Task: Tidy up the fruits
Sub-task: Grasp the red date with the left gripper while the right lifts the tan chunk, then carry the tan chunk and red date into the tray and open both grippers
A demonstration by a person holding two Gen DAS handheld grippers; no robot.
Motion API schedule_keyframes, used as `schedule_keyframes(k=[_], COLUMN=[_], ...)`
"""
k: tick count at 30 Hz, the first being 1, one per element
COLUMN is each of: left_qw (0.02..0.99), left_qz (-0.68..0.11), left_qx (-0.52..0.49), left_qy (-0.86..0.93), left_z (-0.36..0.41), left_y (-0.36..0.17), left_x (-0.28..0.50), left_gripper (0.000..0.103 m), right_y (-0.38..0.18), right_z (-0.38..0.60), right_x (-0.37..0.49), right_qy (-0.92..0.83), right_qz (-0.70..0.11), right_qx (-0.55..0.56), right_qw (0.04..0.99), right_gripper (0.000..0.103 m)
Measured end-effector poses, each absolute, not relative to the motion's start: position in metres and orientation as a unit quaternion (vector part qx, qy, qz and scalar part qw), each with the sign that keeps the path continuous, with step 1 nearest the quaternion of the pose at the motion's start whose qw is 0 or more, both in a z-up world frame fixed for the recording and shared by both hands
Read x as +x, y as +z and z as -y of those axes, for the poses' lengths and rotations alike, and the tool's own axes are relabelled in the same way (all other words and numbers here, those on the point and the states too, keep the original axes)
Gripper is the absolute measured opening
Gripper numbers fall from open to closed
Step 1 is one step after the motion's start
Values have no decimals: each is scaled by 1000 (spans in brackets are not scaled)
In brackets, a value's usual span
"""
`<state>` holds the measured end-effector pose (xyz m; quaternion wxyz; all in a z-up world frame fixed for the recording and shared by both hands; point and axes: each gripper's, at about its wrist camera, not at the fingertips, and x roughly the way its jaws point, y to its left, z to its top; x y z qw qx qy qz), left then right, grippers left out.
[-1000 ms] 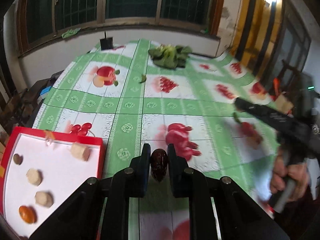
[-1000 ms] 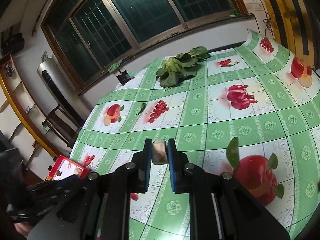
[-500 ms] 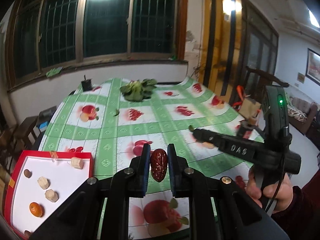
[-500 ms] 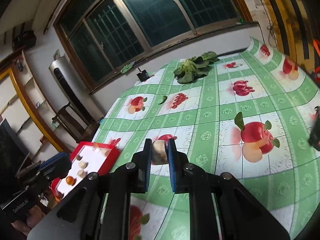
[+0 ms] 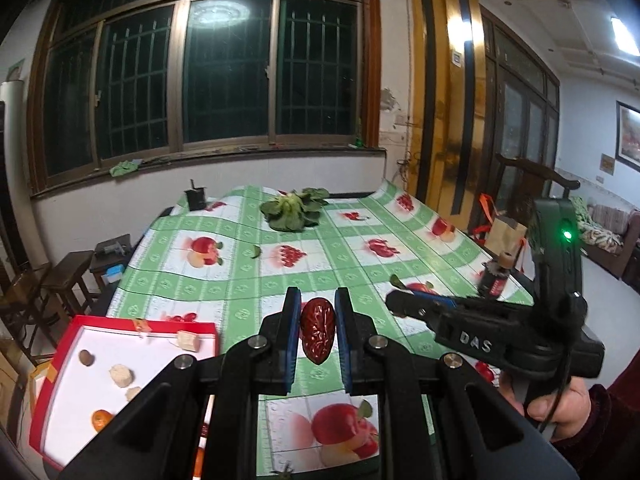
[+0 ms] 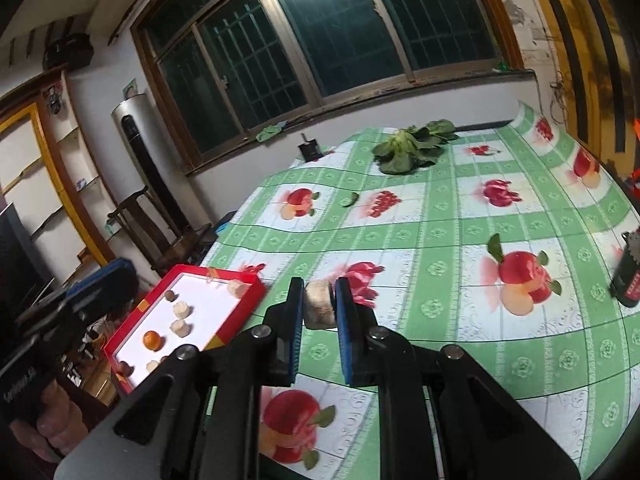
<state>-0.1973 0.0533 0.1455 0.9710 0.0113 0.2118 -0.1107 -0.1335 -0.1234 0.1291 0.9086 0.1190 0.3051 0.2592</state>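
Your left claw [image 5: 317, 334] was clamped on a wrinkled dark-red dried date [image 5: 317, 332], held upright between the blue pads above the counter [image 5: 240, 280] with its green-and-white fruit-print plastic cloth. Below and to the left of that claw lay a shallow red-rimmed white cardboard tray [image 5: 68, 344], holding several pale cut fruit chunks [image 5: 121, 375], a small brown round fruit [image 5: 85, 357] and a small orange fruit [image 5: 101, 419]. To its right, your right hand [image 5: 560, 404] gripped the handle of the other black tool. Your right claw [image 6: 318, 305] was clamped on a pale beige stubby cylindrical fruit chunk [image 6: 318, 305], also clear of the cloth. The same tray [image 6: 240, 304] lay just to the left of this claw, near the counter's edge. Far ahead of both claws, a bunch of green leafy vegetable [image 6: 412, 145] rested on the cloth, and a dark cylindrical bottle with a red label [image 6: 628, 280] stood well to the right.
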Motion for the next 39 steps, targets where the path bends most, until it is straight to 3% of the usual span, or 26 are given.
schedule_keyframes(k=[11,24,39], left_qw=[982,981,961], left_qz=[-184,-175,-226], left_qx=[3,-11,-29], left_qy=[-36,84,156], left_z=[-96,-175,-231], left_y=[154,152,115], left_x=[-210,-222,-230], left_gripper=[15,15,15], right_y=[147,164,97], right_z=[87,-22,-79], right_x=[-148,-152,-146], right_qy=[311,416,425], right_qz=[-286,-282,-370], right_qx=[109,59,55], right_qw=[900,862,824], right_gripper=[17,17,17])
